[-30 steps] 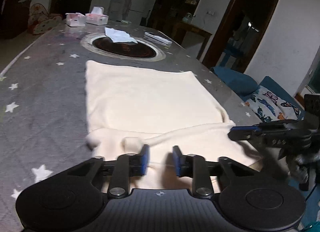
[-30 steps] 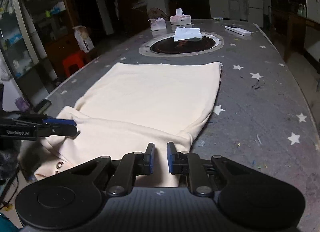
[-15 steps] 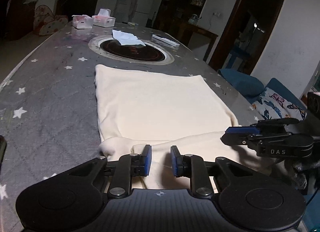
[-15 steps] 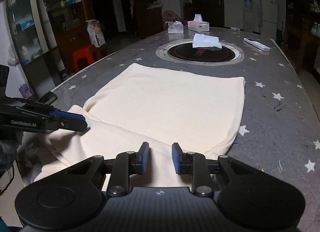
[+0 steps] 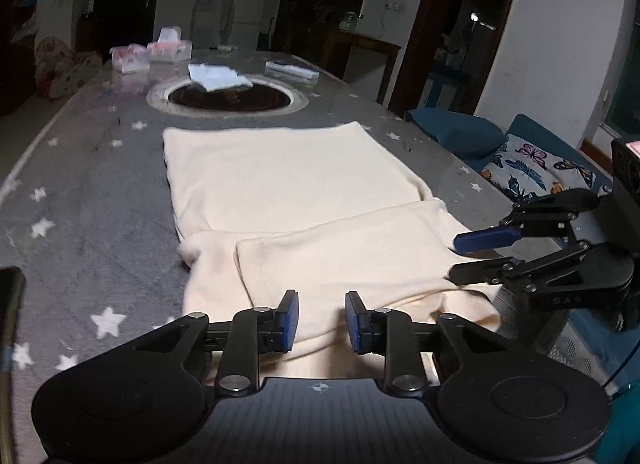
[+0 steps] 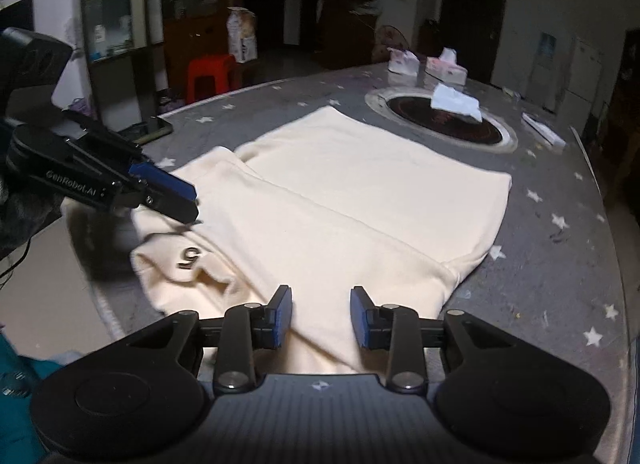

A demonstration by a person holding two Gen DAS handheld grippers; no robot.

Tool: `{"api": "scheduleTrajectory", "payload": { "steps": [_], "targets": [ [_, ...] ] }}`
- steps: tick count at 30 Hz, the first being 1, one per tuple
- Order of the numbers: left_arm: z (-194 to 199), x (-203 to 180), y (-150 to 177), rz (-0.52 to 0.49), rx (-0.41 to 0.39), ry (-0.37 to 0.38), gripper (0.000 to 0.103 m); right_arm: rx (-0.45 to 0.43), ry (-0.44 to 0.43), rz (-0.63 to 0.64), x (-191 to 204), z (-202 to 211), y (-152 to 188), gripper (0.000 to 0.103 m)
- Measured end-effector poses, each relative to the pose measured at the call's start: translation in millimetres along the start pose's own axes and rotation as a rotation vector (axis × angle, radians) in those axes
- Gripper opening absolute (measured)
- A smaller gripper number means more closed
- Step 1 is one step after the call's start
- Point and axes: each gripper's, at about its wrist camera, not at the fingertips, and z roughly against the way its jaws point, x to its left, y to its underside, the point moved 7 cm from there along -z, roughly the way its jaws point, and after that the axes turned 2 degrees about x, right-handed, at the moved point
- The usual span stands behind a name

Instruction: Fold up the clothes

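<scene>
The cream garment lies flat on my grey star-printed table, soft and fleecy, a broad smooth rectangle with its near part folded over into a thicker band with rounded, puffy edges. A small dark "5" mark shows on the near corner. My left gripper hangs over the near hem with its blue pads spread and nothing between them; my right gripper is likewise released above the folded band. Half a second ago both sets of pads stood closer together, and the folded band looked narrower. Past the cloth, a round dark cooktop set in a pale ring carries a crumpled white tissue, and two tissue boxes sit beyond it, tissue poking from one.
</scene>
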Motion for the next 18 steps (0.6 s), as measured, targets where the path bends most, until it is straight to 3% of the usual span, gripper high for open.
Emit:
{"api": "scheduleTrajectory", "payload": {
  "steps": [2,4,5,12,14,18],
  "targets": [
    [11,-3,3,-0.032,0.000,-0.004,0.036,0.003,0.006,0.039,2,9,2,0.036],
    [20,-8,9,-0.086,0.004,-0.013,0.055,0.016,0.011,0.079,4,16,6,0.040],
    [23,-10,12,-0.117,0.004,-0.021,0.058,0.025,0.011,0.103,5,19,9,0.044],
    [17,-38,35,-0.379,-0.015,-0.085,0.059,0.055,0.043,0.312,22,27,31,0.058],
    [11,-46,37,-0.447,-0.040,-0.105,0.056,0.046,0.051,0.348,26,24,33,0.061],
    [1,-50,36,-0.467,-0.044,-0.090,0.024,0.016,0.046,0.398,33,18,32,0.061]
  ]
}}
